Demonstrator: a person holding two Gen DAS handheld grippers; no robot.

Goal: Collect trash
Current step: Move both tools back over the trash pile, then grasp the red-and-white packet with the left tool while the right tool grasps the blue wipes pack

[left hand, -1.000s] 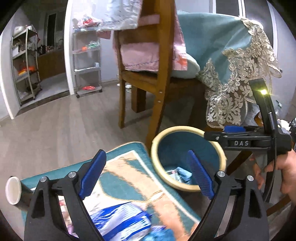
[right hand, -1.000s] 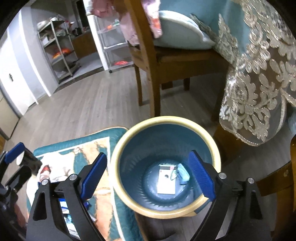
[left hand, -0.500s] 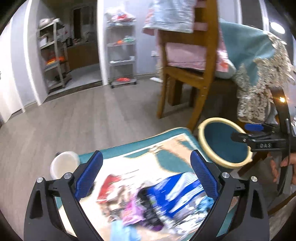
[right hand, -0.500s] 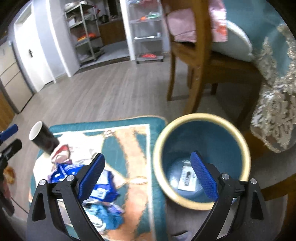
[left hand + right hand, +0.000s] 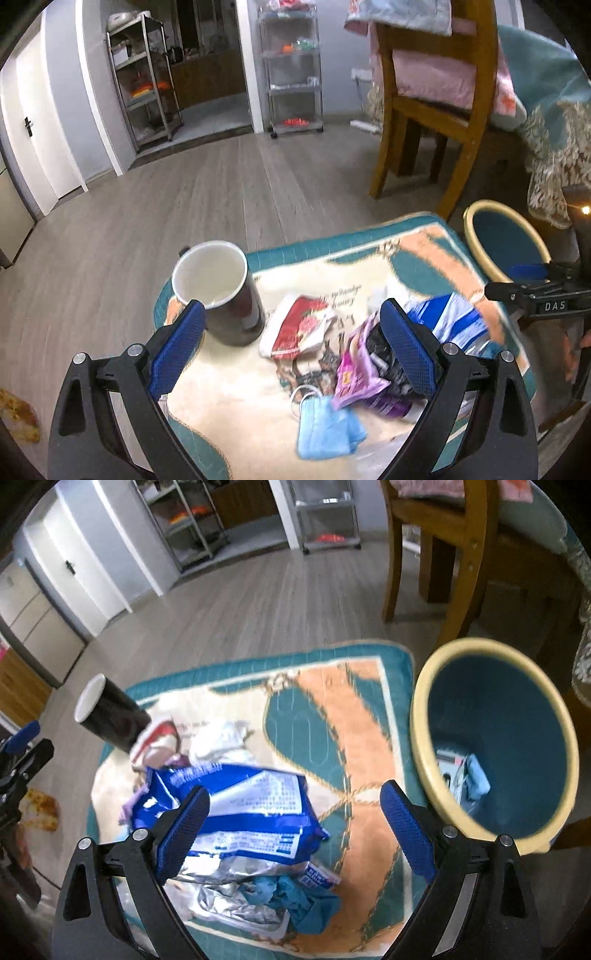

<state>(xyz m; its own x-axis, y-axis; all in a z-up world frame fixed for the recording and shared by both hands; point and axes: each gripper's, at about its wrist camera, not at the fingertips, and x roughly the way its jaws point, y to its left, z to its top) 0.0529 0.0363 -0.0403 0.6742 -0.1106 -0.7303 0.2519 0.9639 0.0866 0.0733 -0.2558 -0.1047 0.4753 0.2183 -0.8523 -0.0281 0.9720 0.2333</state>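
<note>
A heap of trash lies on a teal and orange rug (image 5: 424,243) (image 5: 325,686). In it are a red wrapper (image 5: 299,325), a purple wrapper (image 5: 354,373), a blue face mask (image 5: 325,424) and a blue and white snack bag (image 5: 255,808) (image 5: 450,321). A black paper cup (image 5: 225,291) (image 5: 110,716) stands at the rug's left end. My left gripper (image 5: 291,347) hangs open above the red wrapper, holding nothing. My right gripper (image 5: 295,827) is open over the snack bag, also holding nothing. The blue bin (image 5: 495,746) (image 5: 506,240) with a cream rim holds some trash.
A wooden chair (image 5: 436,110) and a table with a teal lace-edged cloth (image 5: 554,122) stand behind the bin. Metal shelf racks (image 5: 291,66) line the far wall. An orange-stained scrap (image 5: 37,808) lies on the wood floor left of the rug.
Both grippers swung left and down, away from the bin toward the trash heap. The cup and wrappers came into view between the left jaws; the snack bag now lies under the right gripper.
</note>
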